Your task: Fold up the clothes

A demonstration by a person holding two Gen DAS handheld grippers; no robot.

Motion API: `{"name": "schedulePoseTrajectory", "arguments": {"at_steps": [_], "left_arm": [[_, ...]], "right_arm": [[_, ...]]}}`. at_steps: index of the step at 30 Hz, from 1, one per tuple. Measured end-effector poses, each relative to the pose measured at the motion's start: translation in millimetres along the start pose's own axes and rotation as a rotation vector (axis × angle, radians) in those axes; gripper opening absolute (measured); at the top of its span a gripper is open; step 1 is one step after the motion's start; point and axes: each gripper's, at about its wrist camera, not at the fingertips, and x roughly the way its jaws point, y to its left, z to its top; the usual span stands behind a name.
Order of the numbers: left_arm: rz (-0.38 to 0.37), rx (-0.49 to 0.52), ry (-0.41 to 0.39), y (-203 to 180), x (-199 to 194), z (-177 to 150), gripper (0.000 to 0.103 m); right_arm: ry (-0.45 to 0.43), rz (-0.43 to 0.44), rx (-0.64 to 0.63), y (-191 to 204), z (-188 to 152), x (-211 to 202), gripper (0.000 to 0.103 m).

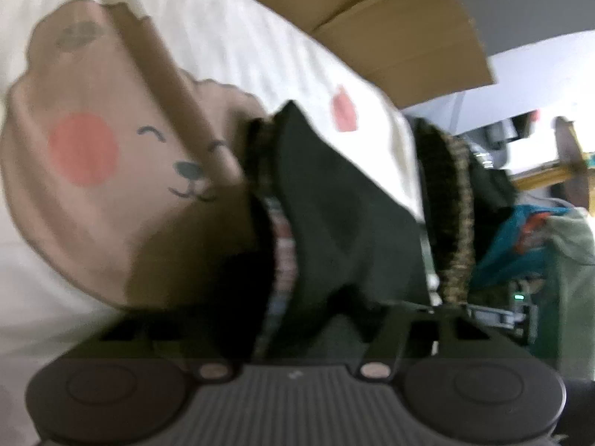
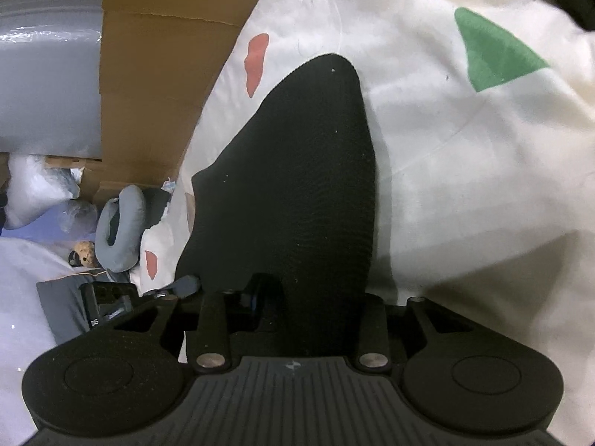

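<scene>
While both grippers (image 1: 334, 260) (image 2: 293, 260) pinch black cloth (image 2: 297, 171), I fear slip: right bite shallow, sheet (image 2: 465, 156) could snag.

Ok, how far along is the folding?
Barely begun. Done: nothing looks folded. In hand: the dark garment is bunched at the left claw and reaches from the right claw across the sheet; the grip itself is hidden. Left: spreading it flat and every fold.
</scene>
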Motion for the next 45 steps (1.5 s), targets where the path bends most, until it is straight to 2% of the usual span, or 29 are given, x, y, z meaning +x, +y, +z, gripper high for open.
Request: {"name": "schedulePoseTrajectory", "arguments": {"at_steps": [2,6,11,17,29,45], "left_arm": [[0.014,0.006,-0.009,-1.6,-0.6,-2.7,0.042],[0.059,0.022,-0.039,-13.1,-3.9,-11.1,0.037],[0.115,0.051,-0.053,-32.1,-16.3,-16.8,0.034],[0.175,0.099,-0.083,-60.9,-36.6,-24.8,0.033],[0.220,0.073,-0.230,-128.3,-103.2,-51.3,0.032],[0.276,0.113,-0.423,-276.8,-207.9,-45.8,0.033]], "right_arm": [[0.001,-0.021,-0.012,3.0,-0.9,2.0,0.018],[-0.011,-0.094,-0.035,16.7,-3.9,-1.5,0.011],[-0.017,-0.178,-0.152,47.8,-10.2,-8.5,0.009],[-0.007,-0.226,-0.299,83.0,-19.7,-21.0,0.009],[-0.029,-0.200,-0.467,157.9,-32.1,-75.5,0.009],[-0.175,-0.113,-0.616,296.5,-26.8,-197.1,0.009]]}}
